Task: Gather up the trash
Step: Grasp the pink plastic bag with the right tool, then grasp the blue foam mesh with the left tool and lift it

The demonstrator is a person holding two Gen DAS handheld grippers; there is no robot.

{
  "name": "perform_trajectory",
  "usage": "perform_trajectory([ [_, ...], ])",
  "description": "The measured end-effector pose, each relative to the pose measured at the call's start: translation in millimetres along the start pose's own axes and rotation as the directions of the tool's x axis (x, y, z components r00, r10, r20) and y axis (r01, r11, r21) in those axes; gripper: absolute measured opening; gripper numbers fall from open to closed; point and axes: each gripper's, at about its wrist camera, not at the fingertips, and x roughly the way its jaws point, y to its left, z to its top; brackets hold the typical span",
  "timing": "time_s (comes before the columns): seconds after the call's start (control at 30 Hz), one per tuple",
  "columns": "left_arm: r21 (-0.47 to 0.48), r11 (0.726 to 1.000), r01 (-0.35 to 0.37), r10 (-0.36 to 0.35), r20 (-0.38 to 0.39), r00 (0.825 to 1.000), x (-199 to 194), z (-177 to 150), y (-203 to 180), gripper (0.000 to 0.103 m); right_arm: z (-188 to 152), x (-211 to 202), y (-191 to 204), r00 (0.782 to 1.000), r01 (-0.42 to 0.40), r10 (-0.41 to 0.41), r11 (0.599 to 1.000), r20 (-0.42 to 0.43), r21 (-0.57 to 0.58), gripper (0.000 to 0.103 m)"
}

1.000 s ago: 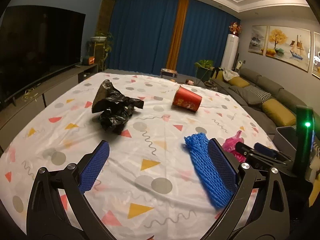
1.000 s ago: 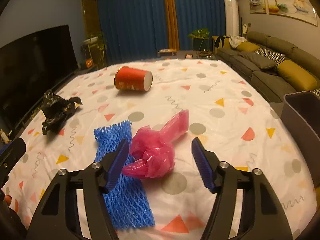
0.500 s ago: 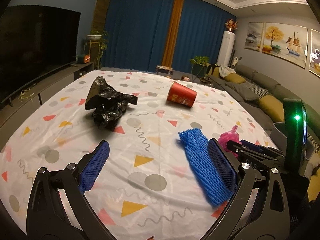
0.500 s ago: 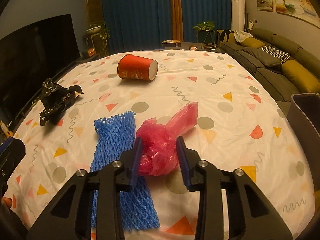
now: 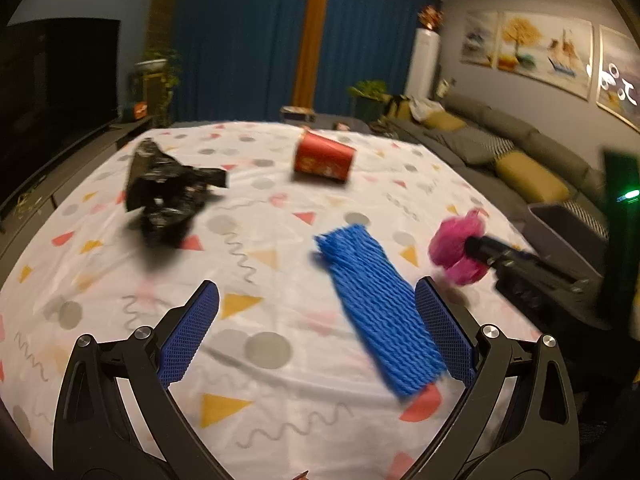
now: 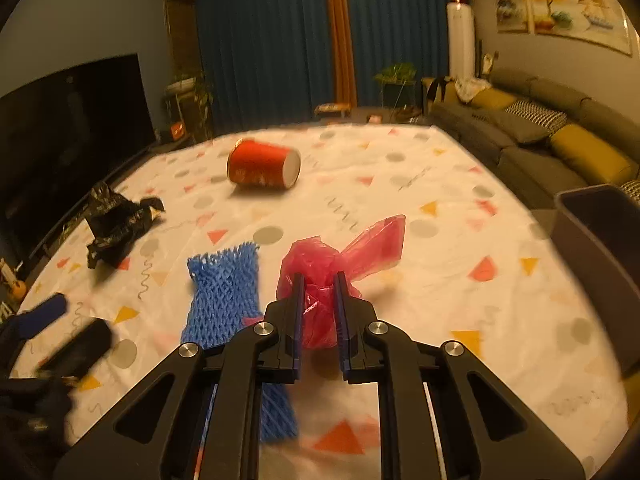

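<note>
My right gripper (image 6: 318, 280) is closing on a crumpled pink plastic bag (image 6: 320, 260), its pads pressing the bag's knotted body; the bag (image 5: 456, 240) shows lifted slightly off the cloth in the left wrist view. A blue foam net sleeve (image 6: 224, 284) lies flat just left of it, and in the left wrist view the sleeve (image 5: 380, 312) sits beside my right fingertip. My left gripper (image 5: 316, 300) hovers open over the patterned tablecloth (image 5: 260, 360), nothing between its pads. A black crumpled bag (image 5: 164, 196) lies at the left. A red paper cup (image 5: 324, 160) lies on its side farther back.
A grey bin (image 6: 600, 248) stands off the table's right edge. A dark TV (image 6: 68, 128) lines the left wall. A sofa (image 6: 552, 140) with yellow cushions runs along the right. Blue curtains (image 6: 272, 48) hang behind.
My right gripper's jaws have closed from wide apart onto the pink bag and raised it a little. My left gripper has shifted left, so the blue net now lies nearer the middle of its view.
</note>
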Motion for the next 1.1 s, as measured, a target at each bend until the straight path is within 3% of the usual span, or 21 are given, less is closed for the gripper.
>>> perform_trajectory([
  [0.17, 0.053, 0.996, 0.065, -0.061, -0.077, 0.995, 20.3, 1.6, -25.1, 0.097, 5.1, -36.7, -17.1, 0.996, 0.028, -0.029, 1.000, 0.087, 0.014, 0.015],
  [0.33, 0.089, 0.993, 0.073, -0.059, -0.155, 0.986, 42.7, -0.6, -42.3, 0.096, 6.8, -62.3, -32.7, 0.991, 0.029, -0.033, 0.999, 0.132, 0.032, 0.015],
  [0.67, 0.128, 0.990, 0.063, -0.028, -0.258, 0.966, 66.1, -8.8, -55.4, 0.078, 2.8, -81.9, -45.2, 0.987, 0.026, -0.033, 0.999, 0.155, 0.047, 0.015],
  [0.8, 0.125, 0.990, 0.066, -0.026, -0.296, 0.955, 72.9, -10.8, -55.0, 0.062, 1.0, -84.6, -47.2, 0.988, 0.025, -0.033, 0.998, 0.153, 0.050, 0.015],
  [0.9, 0.127, 0.990, 0.065, -0.025, -0.295, 0.955, 72.1, -11.1, -54.9, 0.057, 0.3, -85.3, -48.2, 0.988, 0.025, -0.033, 0.998, 0.153, 0.051, 0.015],
  [1.03, 0.122, 0.989, 0.081, -0.043, -0.290, 0.956, 70.0, -10.2, -54.8, 0.024, -0.4, -86.1, -47.2, 0.988, 0.022, -0.030, 0.998, 0.151, 0.054, 0.015],
  [1.1, 0.119, 0.987, 0.103, -0.065, -0.292, 0.954, 70.5, -10.0, -55.1, 0.015, -0.9, -86.2, -47.3, 0.988, 0.021, -0.029, 0.998, 0.149, 0.054, 0.015],
])
